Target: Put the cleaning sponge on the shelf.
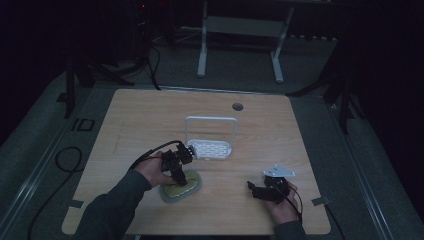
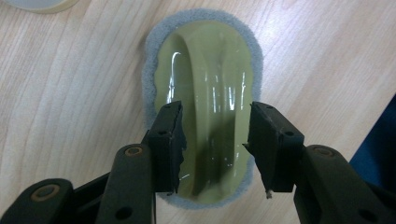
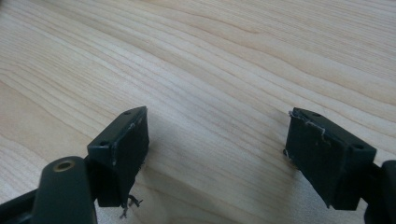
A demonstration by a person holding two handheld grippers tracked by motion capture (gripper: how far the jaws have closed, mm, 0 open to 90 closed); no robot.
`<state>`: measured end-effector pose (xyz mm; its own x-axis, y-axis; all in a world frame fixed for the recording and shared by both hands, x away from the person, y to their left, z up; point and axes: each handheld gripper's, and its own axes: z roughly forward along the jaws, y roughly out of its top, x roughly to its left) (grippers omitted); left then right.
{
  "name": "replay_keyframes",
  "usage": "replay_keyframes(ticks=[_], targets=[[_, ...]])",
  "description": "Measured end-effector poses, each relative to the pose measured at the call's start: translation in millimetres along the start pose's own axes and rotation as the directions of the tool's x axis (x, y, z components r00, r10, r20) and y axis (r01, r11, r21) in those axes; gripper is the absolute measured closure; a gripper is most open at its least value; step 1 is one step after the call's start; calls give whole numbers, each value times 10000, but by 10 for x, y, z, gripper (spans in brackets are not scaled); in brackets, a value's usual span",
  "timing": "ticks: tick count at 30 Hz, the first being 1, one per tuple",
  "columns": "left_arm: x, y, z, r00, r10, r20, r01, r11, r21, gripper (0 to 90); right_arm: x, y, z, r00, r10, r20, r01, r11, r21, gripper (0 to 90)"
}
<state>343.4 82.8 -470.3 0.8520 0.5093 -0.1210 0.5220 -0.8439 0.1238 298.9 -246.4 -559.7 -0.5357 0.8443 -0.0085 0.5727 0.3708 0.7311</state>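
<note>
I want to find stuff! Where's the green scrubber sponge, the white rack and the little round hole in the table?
Green oval scrubber sponge (image 2: 205, 93), left gripper view, glossy top.
White wire rack (image 1: 210, 120), high view, top bar.
Round table hole (image 1: 237, 106), high view, centre.

From above, the room is lying in deep gloom; only my tabletop is catching a dull, even light, and everything beyond it is sinking into black. My two gripper views are looking far brighter and sharp on the wood grain. White streaks of glare are running down the glossy yellow-green pad, and my left hand-held gripper is casting a soft shadow across it.
</note>
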Motion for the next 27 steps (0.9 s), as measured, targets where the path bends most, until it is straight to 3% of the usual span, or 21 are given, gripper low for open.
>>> replay_keyframes(ticks=[21, 27], targets=[[20, 97, 89, 9990, 435, 65, -439, 9956, 828, 683, 0, 1, 1, 10000, -3, 0, 3, 10000, 1, 208], [-12, 112, 83, 9969, 757, -196, -734, 9923, 1002, 715, -1, 1, 1, 10000, -15, 1, 15, 10000, -3, 208]])
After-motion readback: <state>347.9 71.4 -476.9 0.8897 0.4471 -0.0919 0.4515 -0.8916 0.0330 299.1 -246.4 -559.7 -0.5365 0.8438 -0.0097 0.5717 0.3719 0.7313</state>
